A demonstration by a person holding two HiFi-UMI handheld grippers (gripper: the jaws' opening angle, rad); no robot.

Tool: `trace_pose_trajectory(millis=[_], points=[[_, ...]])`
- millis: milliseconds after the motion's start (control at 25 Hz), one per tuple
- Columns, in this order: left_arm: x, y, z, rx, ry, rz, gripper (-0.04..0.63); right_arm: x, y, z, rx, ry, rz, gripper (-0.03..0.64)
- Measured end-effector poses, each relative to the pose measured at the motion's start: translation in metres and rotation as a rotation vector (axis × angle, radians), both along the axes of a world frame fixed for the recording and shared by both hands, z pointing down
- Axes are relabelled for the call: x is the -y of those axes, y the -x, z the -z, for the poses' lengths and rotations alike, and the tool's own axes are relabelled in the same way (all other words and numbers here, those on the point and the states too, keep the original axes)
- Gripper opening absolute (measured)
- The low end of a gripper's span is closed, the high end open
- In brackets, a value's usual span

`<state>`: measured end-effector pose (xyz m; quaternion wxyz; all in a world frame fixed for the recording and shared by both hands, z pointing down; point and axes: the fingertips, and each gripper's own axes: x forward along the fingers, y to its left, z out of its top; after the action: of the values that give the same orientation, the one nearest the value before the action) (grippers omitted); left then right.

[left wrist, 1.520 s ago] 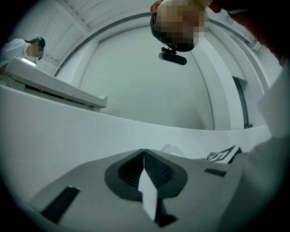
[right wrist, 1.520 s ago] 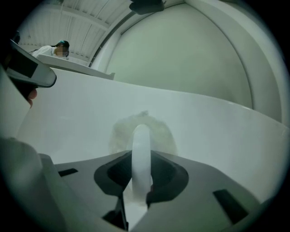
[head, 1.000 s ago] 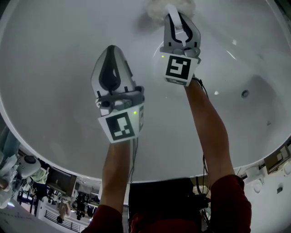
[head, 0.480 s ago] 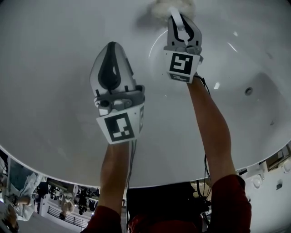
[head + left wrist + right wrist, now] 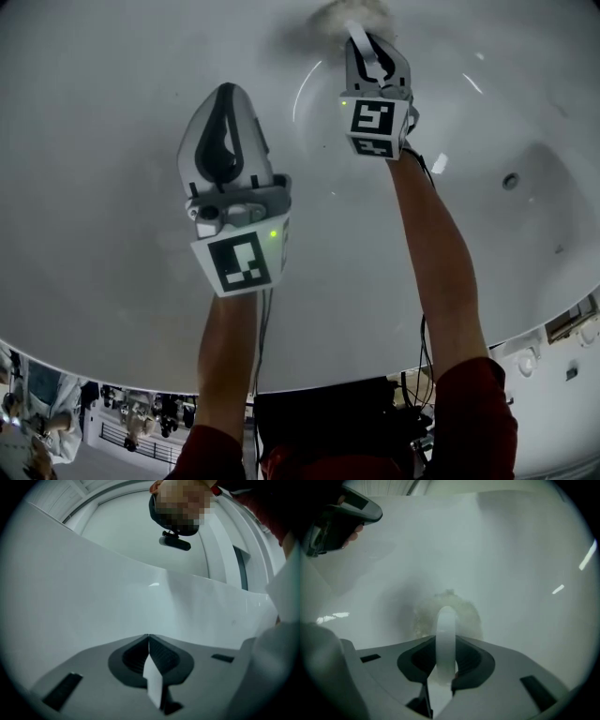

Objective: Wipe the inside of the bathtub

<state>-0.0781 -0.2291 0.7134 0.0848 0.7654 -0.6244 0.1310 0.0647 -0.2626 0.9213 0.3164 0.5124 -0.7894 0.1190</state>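
Note:
The white bathtub (image 5: 112, 187) fills the head view, its smooth inside curving all round. My right gripper (image 5: 364, 37) is far up the tub and shut on the white loop handle (image 5: 446, 630) of a fluffy cream scrubber (image 5: 349, 11). The scrubber's head (image 5: 461, 613) lies pressed against the tub surface just past the jaws. My left gripper (image 5: 228, 91) hovers over the tub's inside, left of and nearer than the right one. Its jaws (image 5: 149, 637) are shut with nothing between them. It also shows in the right gripper view, the left gripper (image 5: 340, 520) at the upper left.
A small round drain fitting (image 5: 511, 180) sits in the tub wall at the right. The tub's near rim (image 5: 375, 373) curves across the bottom of the head view. Beyond it, white fixtures (image 5: 572, 323) stand at the lower right, and a room with furniture (image 5: 122, 427) shows at the lower left.
My right gripper has pushed the scrubber farther up the tub, away from me. My left gripper has drifted slightly left and stayed shut.

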Motion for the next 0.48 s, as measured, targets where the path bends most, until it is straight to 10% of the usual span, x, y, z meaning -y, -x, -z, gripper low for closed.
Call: trace_pose_trajectory(millis=[480], points=[[-0.004, 0.0, 0.018, -0.008, -0.008, 0.042, 0.017, -0.007, -0.006, 0.0, -0.013, 0.054, 0.009, 0.092]])
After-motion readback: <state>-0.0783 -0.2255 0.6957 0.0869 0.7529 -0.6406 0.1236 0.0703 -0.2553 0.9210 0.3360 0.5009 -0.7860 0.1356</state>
